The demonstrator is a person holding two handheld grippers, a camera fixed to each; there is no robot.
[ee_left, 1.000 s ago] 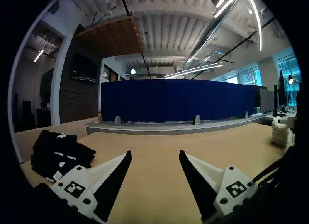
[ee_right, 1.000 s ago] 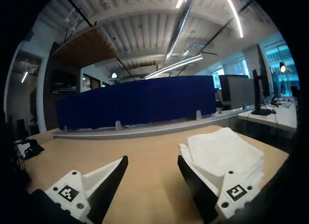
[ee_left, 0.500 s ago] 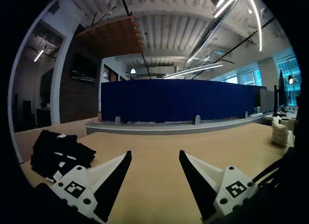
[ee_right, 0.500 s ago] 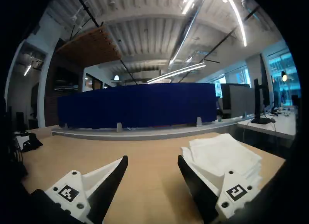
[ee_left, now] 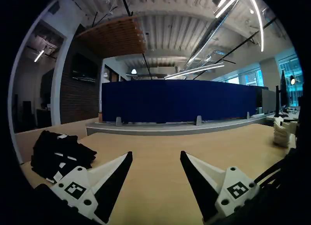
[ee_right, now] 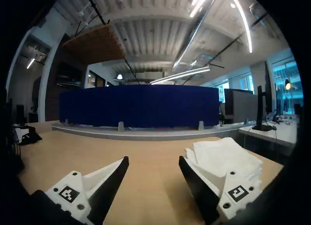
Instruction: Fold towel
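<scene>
Over on the near side of the blue partition, toward its right end, a stack of white towels sits on the wooden table, and that's pretty much what the next move hangs on. From the right gripper the stack lies just ahead and off to the right, tucked behind its right-hand finger. It's near, but I can't tell if it's touching. That gripper's jaws stand wide apart with nothing between them. The left gripper is spread wide and empty too, and in the left gripper view what looks like the same stack is a small thing way off by the partition's right end, well apart from it. So the right hand is clearly the nearer one, and I'd guess it only needs to swing a bit rightward to get at a top edge. Long axis? The stack looks close to square from here, so I wouldn't bet on it. It already looks neatly folded, mind you. Toward the partition's left end there's a crumpled black heap with white patches, just beyond the left gripper's left finger. Can't tell what it is, but it might be cloth waiting to be folded.
</scene>
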